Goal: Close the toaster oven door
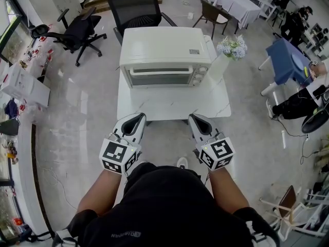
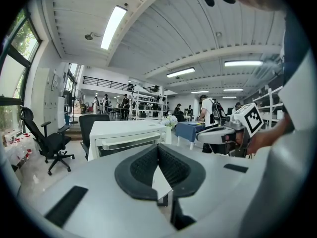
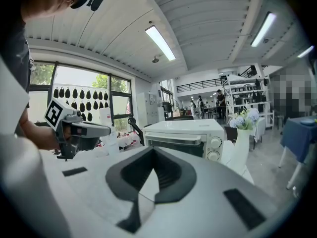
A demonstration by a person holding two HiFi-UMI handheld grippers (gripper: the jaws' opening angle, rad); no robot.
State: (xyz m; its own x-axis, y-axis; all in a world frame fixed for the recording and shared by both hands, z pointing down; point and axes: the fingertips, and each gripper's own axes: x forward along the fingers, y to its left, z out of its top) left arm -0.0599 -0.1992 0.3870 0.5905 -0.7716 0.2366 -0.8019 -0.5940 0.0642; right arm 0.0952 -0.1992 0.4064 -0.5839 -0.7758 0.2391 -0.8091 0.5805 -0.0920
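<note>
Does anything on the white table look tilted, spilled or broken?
Nothing stands out. The toaster oven sits square on the table, its door looks shut, and the vase of flowers stands upright beside it.

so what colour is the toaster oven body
The toaster oven is off-white, top and front frame alike; the head view shows it best.

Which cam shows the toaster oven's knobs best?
Right gripper view: the white boxy toaster oven faces it, and its round white knobs show clear beside the door. Head view shows them tiny, from steeply above. Left gripper view shows the oven's door side only; knobs can't be made out.
</note>
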